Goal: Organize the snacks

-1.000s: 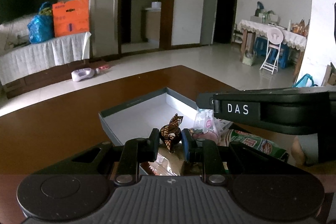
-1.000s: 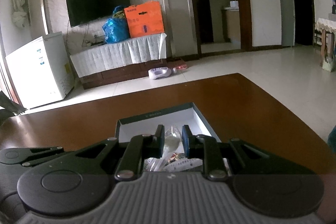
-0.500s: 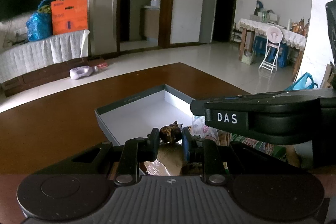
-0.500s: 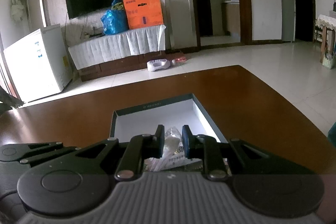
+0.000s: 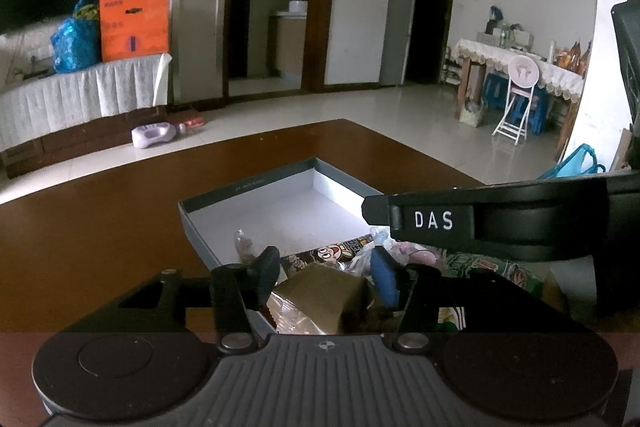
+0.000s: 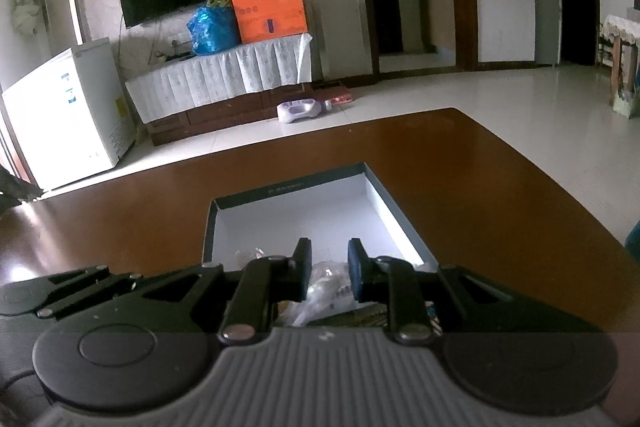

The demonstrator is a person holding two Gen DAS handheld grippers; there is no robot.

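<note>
While my left gripper (image 5: pixel 326 269) hangs over the snacks (image 5: pixel 320 297) in the box (image 5: pixel 280 215), its jaws stand apart, empty; my right gripper's (image 6: pixel 329 267) jaws likewise gape.

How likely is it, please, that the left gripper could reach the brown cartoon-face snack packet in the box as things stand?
Probably yes. The left gripper is open, and the brown cartoon-face packet lies just ahead of its fingers inside the box. A tan packet sits nearer, between the fingers, so it might get caught first.
</note>
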